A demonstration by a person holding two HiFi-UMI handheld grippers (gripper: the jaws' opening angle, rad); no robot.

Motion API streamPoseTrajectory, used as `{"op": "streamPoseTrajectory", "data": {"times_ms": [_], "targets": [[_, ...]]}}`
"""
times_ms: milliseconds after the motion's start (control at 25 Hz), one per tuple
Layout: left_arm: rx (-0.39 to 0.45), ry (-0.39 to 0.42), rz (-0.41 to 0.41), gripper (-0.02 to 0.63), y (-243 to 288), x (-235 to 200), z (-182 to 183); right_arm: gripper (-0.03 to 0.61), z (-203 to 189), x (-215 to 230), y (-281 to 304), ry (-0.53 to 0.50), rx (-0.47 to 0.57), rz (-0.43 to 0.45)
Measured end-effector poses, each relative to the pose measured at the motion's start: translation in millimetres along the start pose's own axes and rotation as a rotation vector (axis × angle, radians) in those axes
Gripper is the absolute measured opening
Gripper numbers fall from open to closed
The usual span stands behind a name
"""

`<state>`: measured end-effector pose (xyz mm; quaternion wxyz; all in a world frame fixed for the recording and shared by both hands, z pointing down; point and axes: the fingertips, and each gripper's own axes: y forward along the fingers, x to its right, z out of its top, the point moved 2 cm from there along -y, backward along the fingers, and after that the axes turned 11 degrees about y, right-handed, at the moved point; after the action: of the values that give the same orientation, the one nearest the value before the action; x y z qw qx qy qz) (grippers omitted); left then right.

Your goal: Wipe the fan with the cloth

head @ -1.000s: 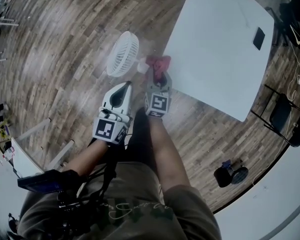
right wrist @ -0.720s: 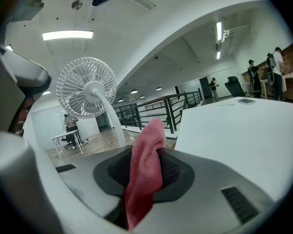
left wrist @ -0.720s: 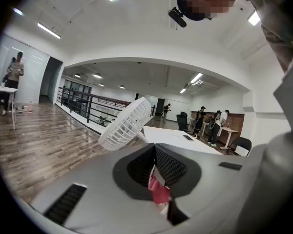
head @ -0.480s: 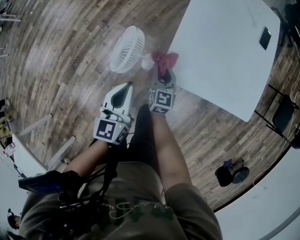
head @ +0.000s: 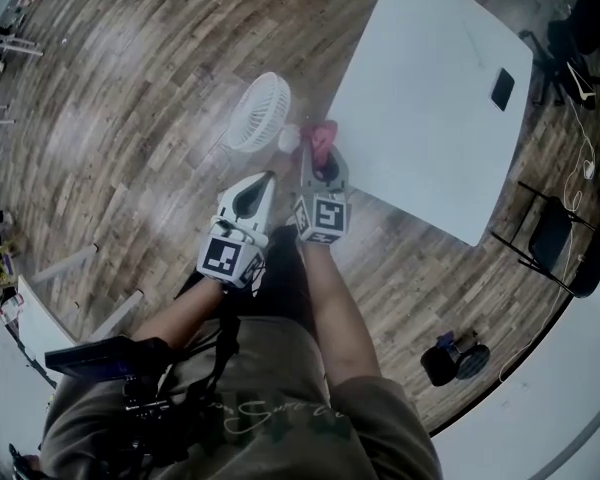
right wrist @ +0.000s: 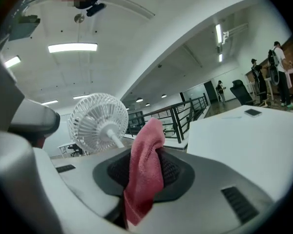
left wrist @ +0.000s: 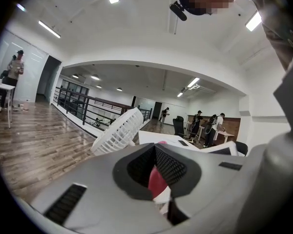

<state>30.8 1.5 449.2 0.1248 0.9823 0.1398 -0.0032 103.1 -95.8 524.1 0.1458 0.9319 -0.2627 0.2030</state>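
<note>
A small white fan (head: 259, 113) stands by the near left corner of the white table (head: 430, 78), its round grille tilted. In the right gripper view the fan (right wrist: 98, 119) shows its back hub and stem, just left of the jaws. My right gripper (head: 318, 158) is shut on a pink cloth (head: 321, 138), which sticks up between the jaws right beside the fan's base. The cloth (right wrist: 145, 174) hangs down over the pads. My left gripper (head: 267, 179) is shut with nothing in it, below the fan (left wrist: 118, 132) and left of the right gripper.
A dark phone (head: 502, 88) lies on the far right of the table. Wooden floor surrounds the table. A black chair (head: 555, 238) and a dark bag (head: 450, 353) stand to the right. People stand at distant desks (left wrist: 205, 128) beyond a railing.
My right gripper has lifted with the cloth, which now looks narrower and sits closer to the fan's base. The left gripper rose slightly, still shut.
</note>
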Motion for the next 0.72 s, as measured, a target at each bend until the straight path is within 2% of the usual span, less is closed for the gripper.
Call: {"op": "streamPoseTrajectory", "data": {"times_ms": [160,320,480,720], "targets": [[0.043,-0.007,-0.003,0.018,-0.6,6.4,17.1,0.104,50.5,-16.9,-5.5,-0.009,0.088,0.050],[0.090,-0.047,0.025,0.018,-9.2,0.6,21.0,0.104,85.6,-32.4,-0.5,-0.002,0.133,0.064],[0.117,-0.035,0.031,0.018,-15.7,-2.8,31.9,0.104,108.8,-32.4,19.3,-0.017,0.167,0.042],[0.107,-0.026,0.064,0.018,-25.2,-14.0,30.1,0.104,123.7,-30.7,52.3,-0.050,0.198,0.009]]}}
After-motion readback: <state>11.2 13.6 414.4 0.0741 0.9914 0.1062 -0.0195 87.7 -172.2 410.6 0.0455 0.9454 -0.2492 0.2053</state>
